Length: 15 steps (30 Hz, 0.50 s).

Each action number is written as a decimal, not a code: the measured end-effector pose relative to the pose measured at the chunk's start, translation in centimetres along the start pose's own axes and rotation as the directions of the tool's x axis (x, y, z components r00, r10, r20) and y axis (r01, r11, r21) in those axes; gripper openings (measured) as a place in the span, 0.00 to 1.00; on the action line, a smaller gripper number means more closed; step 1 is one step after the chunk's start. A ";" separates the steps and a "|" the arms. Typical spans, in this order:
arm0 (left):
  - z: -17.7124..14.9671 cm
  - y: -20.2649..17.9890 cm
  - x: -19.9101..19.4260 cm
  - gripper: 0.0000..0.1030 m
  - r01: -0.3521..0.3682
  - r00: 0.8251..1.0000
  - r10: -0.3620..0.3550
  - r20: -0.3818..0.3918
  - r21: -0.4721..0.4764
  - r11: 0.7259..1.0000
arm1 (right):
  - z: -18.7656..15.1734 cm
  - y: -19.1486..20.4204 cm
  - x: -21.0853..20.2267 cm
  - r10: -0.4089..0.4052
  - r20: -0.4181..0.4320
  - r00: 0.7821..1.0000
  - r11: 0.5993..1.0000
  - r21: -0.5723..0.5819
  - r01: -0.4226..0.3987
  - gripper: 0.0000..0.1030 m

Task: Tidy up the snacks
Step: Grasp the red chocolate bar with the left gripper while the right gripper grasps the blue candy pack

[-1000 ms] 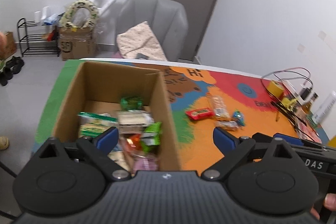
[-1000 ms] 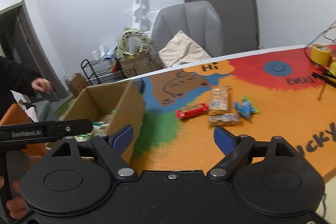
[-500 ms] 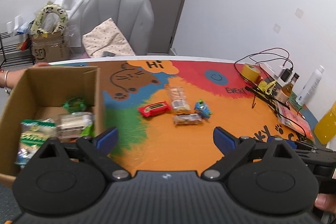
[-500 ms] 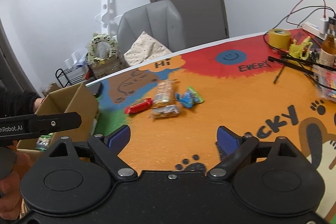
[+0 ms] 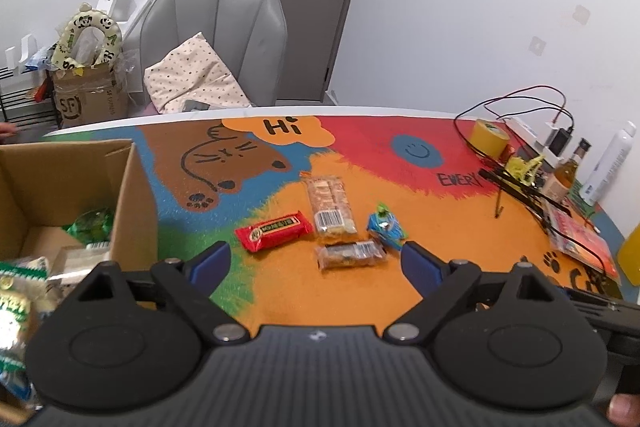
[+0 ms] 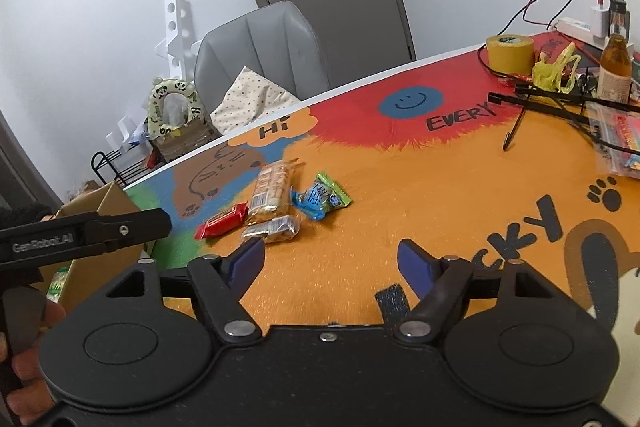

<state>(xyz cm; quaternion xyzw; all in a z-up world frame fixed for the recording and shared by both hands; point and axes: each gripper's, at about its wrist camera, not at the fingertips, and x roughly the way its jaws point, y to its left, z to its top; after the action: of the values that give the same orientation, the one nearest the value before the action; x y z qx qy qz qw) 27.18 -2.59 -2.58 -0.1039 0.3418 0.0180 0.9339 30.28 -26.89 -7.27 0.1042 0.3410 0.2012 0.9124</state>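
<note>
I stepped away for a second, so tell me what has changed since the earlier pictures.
Both views have swung from the cardboard box toward the loose snacks. The left gripper now frames the small clear bar; the right gripper sits short of it. Both sets of fingers are closing, nothing between them, nothing taken or released. The red bar, long clear pack and blue packet lie unmoved.

Open mat (image 5: 340, 303) before snacks (image 5: 332, 223), seemingly

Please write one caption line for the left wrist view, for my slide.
Open left claw above four loose snacks on the colourful table mat, beside a cardboard box.
</note>
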 end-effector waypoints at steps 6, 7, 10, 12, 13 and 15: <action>0.7 0.2 3.0 0.78 -0.030 0.999 0.030 -0.015 -0.010 1.000 | 1.1 -0.3 2.6 0.014 -0.010 1.000 0.999 0.033 -0.014 0.65; 0.8 0.4 3.5 0.77 -0.039 0.999 0.039 -0.016 -0.014 0.999 | 1.4 -0.3 3.1 0.015 -0.011 1.000 0.999 0.039 -0.015 0.64; 1.1 0.7 4.9 0.70 -0.060 0.998 0.060 -0.023 -0.030 0.998 | 2.0 -0.2 4.6 0.016 -0.020 1.000 0.999 0.045 -0.015 0.63; 1.4 1.0 5.8 0.66 -0.071 0.997 0.070 -0.028 -0.039 0.997 | 2.4 -0.2 5.7 0.017 -0.029 0.999 0.999 0.051 -0.015 0.60; 1.5 1.1 6.2 0.65 -0.076 0.997 0.075 -0.032 -0.046 0.996 | 2.6 -0.2 6.2 0.018 -0.034 0.999 0.998 0.056 -0.016 0.60; 1.7 1.4 6.9 0.63 -0.086 0.996 0.084 -0.036 -0.056 0.995 | 2.9 -0.3 7.1 0.017 -0.038 0.999 0.998 0.064 -0.015 0.59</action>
<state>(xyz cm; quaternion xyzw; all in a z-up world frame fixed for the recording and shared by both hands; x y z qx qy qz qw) 33.38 -1.13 -6.02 -0.1162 0.3607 0.0656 0.9231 37.18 -24.15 -9.35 0.1319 0.3641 0.1996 0.9001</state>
